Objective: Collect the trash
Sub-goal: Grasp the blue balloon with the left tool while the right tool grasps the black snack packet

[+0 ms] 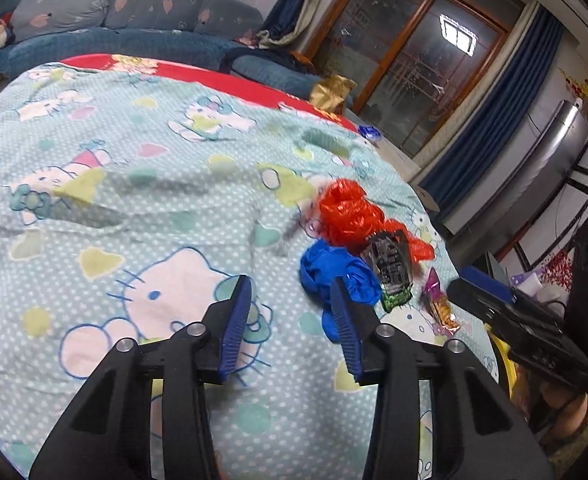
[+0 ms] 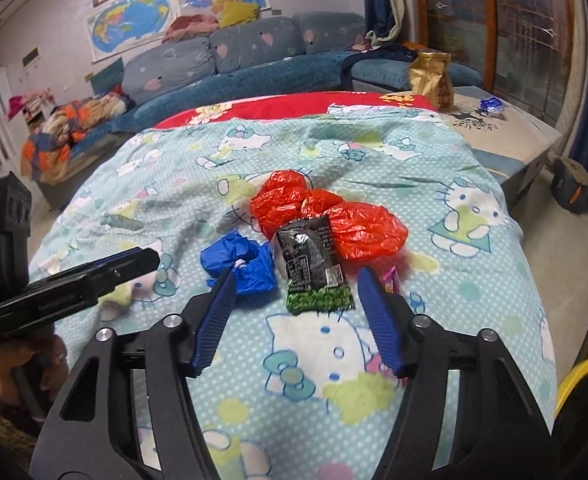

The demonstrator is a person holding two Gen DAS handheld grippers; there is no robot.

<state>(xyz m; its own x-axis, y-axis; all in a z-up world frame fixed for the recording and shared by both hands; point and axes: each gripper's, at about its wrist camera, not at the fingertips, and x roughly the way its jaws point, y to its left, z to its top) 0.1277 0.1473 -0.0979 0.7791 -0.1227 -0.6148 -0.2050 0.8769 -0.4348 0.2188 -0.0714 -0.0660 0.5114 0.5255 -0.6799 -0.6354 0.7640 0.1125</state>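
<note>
Trash lies on a Hello Kitty sheet [image 2: 393,160]: a crumpled red plastic bag [image 2: 333,216] [image 1: 345,208], a crumpled blue plastic bag [image 2: 242,260] [image 1: 333,272], a black and green snack packet [image 2: 313,272] [image 1: 391,272] and a small purple-orange candy wrapper [image 1: 437,304], partly hidden behind my right finger in the right wrist view [image 2: 389,280]. My right gripper [image 2: 297,280] is open and empty, hovering just short of the snack packet. My left gripper [image 1: 292,284] is open and empty, its right finger beside the blue bag.
A yellow-rimmed bin [image 2: 585,392] stands at the bed's right side, also in the left wrist view [image 1: 505,364]. A gold bag [image 2: 431,76] and a small blue object [image 2: 491,106] sit at the far end. A blue sofa [image 2: 254,64] lies behind.
</note>
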